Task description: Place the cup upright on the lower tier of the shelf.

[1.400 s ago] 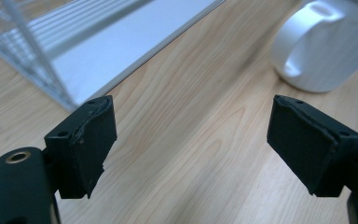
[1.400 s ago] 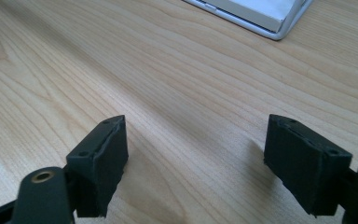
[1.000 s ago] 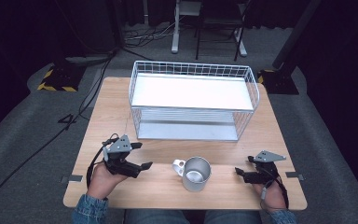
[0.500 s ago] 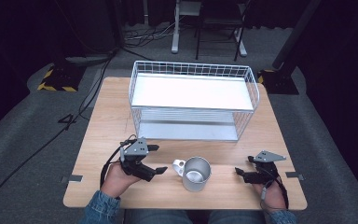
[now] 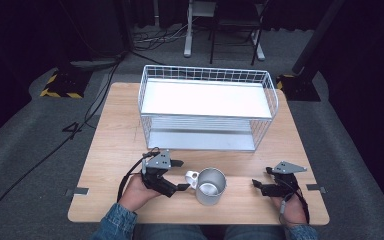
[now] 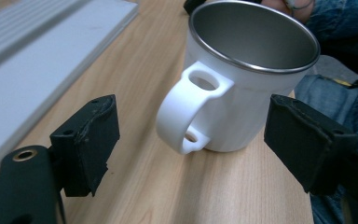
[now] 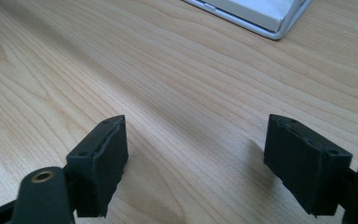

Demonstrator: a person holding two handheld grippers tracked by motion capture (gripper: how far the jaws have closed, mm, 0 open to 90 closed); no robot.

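Wooden table (image 5: 120, 130): left gripper (image 5: 179, 176) had advanced, jaws spread around the mug (image 5: 210, 186) handle (likely pre-grasp); right gripper (image 5: 260, 185) released, idle.

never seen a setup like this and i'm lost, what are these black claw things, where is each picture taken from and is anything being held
The black claws are two-jaw grippers that a person holds, one in each hand. The high view looks down on a wooden table; the other two come from cameras riding on the grippers. On the table stand a white wire rack and a white mug with a steel inside. The left gripper sits open around the mug's handle, not touching it. The right gripper is open over bare wood. Nothing is held.
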